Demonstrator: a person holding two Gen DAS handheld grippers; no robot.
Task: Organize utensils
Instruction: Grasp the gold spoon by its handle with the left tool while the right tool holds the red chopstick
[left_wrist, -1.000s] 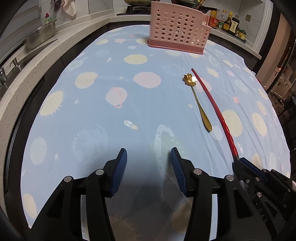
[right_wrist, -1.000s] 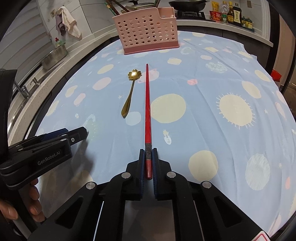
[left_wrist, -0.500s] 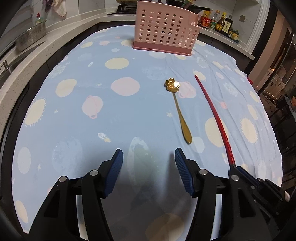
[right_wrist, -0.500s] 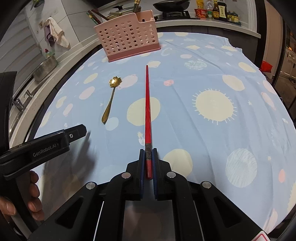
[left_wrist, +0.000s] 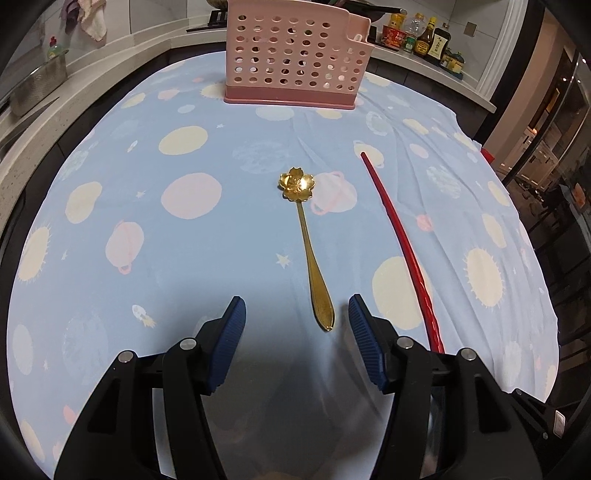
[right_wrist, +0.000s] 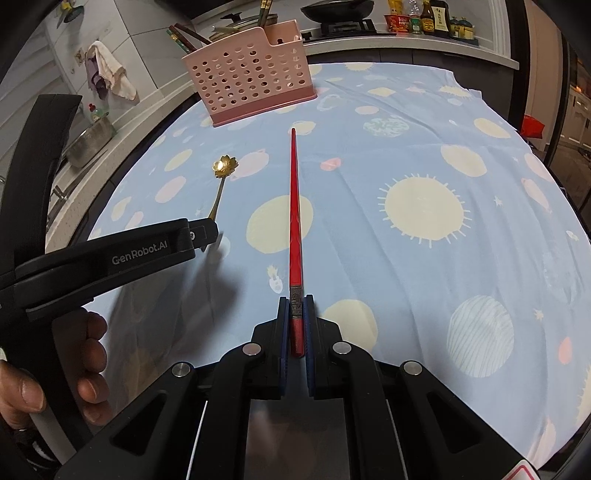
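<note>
Red chopstick (right_wrist: 294, 236): clamped at its butt end between the closed jaws of the right gripper (right_wrist: 295, 319); shaft runs straight ahead from the jaws, tip pointing toward the holder. In the left wrist view the same chopstick (left_wrist: 402, 243) lies to the right of the left jaws, outside the right finger.

Gold spoon (left_wrist: 308, 251): flower-shaped bowl at the far end, handle pointing back; flat on the cloth. Handle tip sits just ahead of the left jaws, nearer the right finger than the left, not touched by either. In the right wrist view the spoon (right_wrist: 221, 177) is ahead and left of the right jaws, its handle end hidden behind the left gripper's finger.

Left gripper (left_wrist: 295, 325): jaws wide apart, holding nothing.

Pink perforated utensil holder (left_wrist: 295, 62): upright, well ahead of both sets of jaws; chopsticks stand in it, seen in the right wrist view.

Blue planet-print tablecloth (left_wrist: 147, 240): under all items.

Bottles of sauce (left_wrist: 424, 37): on the counter, beyond the holder, to the right.
</note>
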